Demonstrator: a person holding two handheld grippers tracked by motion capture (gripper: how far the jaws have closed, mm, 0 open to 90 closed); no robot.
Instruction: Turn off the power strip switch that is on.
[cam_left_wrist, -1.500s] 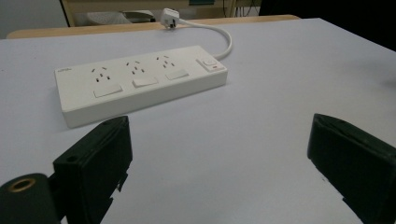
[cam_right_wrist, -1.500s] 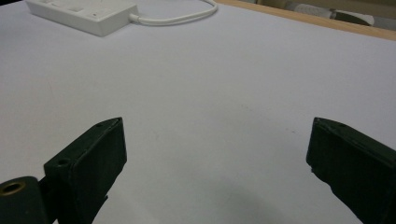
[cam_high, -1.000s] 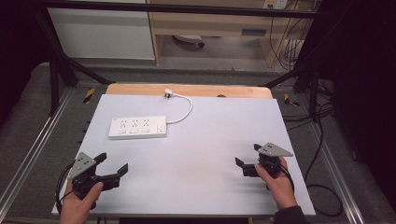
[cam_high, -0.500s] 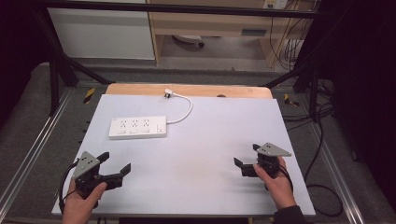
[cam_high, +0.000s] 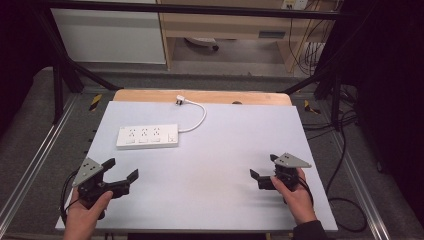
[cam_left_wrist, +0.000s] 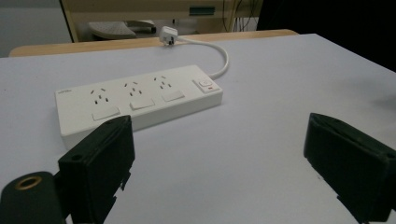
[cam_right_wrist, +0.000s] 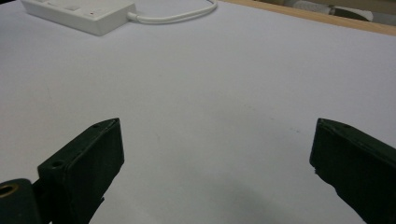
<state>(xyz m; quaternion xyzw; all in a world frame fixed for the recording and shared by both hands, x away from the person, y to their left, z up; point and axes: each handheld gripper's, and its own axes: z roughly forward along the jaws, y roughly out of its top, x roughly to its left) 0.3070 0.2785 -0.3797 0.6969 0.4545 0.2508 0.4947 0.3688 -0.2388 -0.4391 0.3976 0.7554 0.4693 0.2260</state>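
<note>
White plastic, the power strip (cam_high: 147, 136) lies flat on the pale table (cam_high: 220, 170), in the far left part of the sheet, its three rows of sockets facing up and its switch at the end nearest the middle. Its white cord (cam_high: 199, 119) curves away from that end toward the wooden far edge, where the plug (cam_high: 180, 100) rests. The left gripper (cam_high: 121, 170) sits low at the near left corner of the table, held in a hand (cam_high: 85, 215), its jaws spread wide with nothing between them; in the left gripper view the strip (cam_left_wrist: 137, 98) lies just beyond the jaws, apart from them. The right gripper (cam_high: 264, 170) is at the near right, well apart from the strip, jaws likewise spread over bare table, gripping nothing
</note>
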